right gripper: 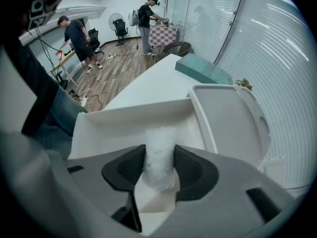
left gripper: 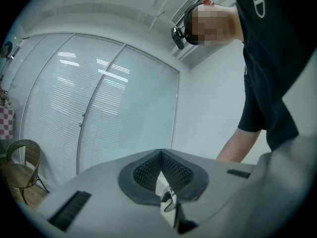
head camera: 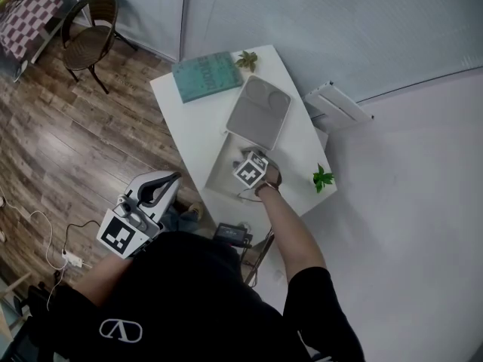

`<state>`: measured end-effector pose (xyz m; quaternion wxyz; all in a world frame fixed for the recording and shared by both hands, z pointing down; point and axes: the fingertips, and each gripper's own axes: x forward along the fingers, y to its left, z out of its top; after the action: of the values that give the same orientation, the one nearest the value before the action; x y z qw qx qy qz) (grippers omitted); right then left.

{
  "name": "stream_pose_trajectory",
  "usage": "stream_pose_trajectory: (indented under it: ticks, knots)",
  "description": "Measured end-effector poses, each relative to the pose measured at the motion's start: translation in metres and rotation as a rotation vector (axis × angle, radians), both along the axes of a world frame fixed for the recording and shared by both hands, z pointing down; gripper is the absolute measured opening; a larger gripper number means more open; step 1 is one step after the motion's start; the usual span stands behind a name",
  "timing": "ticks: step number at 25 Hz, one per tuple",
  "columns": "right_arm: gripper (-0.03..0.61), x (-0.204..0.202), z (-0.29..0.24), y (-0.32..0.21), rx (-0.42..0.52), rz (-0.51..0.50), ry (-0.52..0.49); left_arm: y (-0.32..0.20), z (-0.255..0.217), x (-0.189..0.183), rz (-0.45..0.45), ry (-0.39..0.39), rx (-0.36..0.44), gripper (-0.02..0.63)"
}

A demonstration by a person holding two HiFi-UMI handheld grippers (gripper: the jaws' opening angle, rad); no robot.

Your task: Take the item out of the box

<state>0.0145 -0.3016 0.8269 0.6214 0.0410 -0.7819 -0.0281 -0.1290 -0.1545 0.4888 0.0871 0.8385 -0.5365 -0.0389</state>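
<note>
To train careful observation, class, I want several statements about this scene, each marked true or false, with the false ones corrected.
1. The right gripper is clamped on a white wrapped item at the box. True.
2. The box's lid is closed. False: it lies folded back, open.
3. The left gripper holds the teal book. False: its jaws are together on nothing, away from the table; the book lies at the table's far end.
4. Two small green plants stand on the table. True.
</note>
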Motion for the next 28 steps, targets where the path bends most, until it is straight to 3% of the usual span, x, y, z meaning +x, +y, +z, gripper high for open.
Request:
stream_pose_trajectory:
  ticks: [8,16,28]
  knots:
    - [0.186,-0.010,-0.070,-0.002,0.090,0.015,-0.129,-0.010,-0.013,0.013,0.060,0.013,0.031,0.005]
    - [0.184,-0.009,-0.164,0.000,0.238,0.048,-0.271,-0.018,-0.031,0.034,0.138,0.032,0.083,0.005]
    - [0.184,0.008,-0.348,0.030,0.510,0.206,-0.667,-0.032,-0.060,0.063,0.248,0.059,0.155,0.005]
